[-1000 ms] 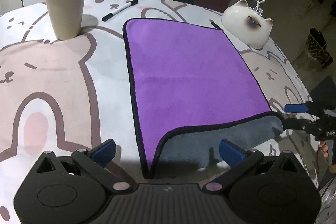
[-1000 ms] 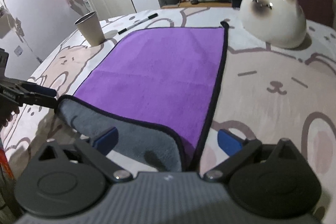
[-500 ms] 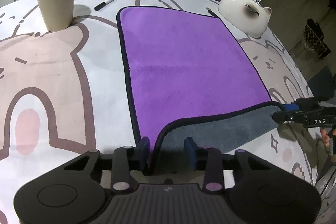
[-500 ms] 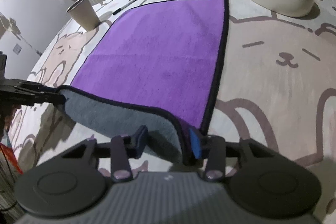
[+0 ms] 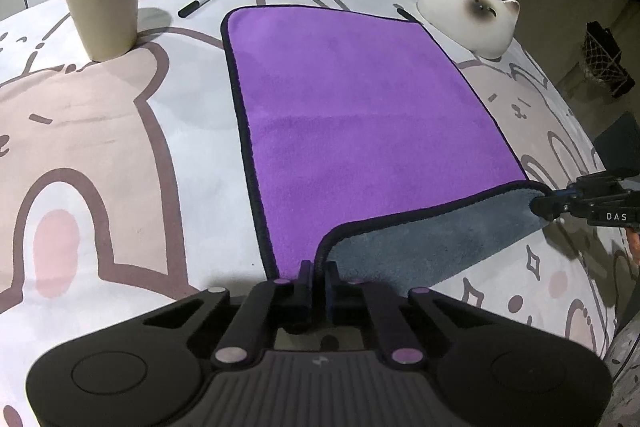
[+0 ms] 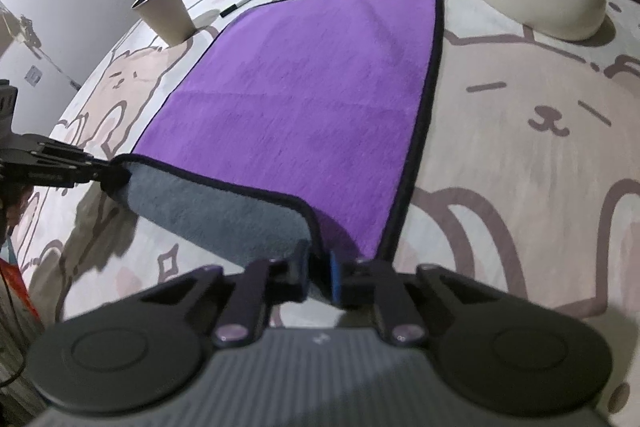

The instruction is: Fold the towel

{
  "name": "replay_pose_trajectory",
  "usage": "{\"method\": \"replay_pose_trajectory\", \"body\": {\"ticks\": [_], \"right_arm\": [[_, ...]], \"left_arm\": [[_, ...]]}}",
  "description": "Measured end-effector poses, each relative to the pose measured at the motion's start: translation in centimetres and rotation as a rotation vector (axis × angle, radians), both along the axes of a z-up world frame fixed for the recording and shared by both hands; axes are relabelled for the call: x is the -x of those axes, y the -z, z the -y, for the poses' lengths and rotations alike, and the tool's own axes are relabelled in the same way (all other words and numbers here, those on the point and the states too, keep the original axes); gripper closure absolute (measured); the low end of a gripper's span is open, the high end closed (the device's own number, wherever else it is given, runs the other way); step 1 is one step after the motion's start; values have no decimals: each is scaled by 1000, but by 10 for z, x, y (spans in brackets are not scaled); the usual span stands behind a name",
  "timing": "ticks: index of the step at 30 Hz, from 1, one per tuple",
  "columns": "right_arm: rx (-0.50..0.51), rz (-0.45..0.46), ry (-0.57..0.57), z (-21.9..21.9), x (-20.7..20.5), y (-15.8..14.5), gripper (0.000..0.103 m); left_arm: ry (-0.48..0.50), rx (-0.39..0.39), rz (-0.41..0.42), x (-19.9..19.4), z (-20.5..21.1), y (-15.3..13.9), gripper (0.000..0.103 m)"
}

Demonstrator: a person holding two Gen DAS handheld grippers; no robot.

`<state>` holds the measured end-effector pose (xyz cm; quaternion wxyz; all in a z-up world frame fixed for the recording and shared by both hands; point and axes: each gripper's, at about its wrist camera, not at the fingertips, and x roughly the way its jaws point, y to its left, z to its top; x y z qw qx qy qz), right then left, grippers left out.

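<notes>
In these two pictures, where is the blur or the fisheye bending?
Left wrist view: sharp; the tablecloth bulges like a dome, corners dark. Right wrist view: softer, the right hand-held gripper and cloth print smeared; the towel edges bow outward; dim room behind.

Both went from wide open to clamped: left gripper [image 5: 318, 273] now pinching towel [image 5: 360, 115] at near-left corner, right gripper [image 6: 318, 267] pinching near-right corner. Near edge lifted off the cloth, grey underside [image 6: 224, 211] curled up more between them than 1 s ago
</notes>
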<state>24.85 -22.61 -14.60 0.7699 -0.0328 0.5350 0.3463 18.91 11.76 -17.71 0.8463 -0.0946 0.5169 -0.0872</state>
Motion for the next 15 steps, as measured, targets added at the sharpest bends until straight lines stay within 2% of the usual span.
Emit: {"method": "replay_pose_trajectory", "body": {"ticks": [8,15], "right_arm": [[5,40,-2,0,2,-6,98],[-24,95,57,3,-7,-15,98]], "left_arm": [[-21,-15,38,3,1,-7,98],[-73,-20,102,-2,-1,-21,98]]}}
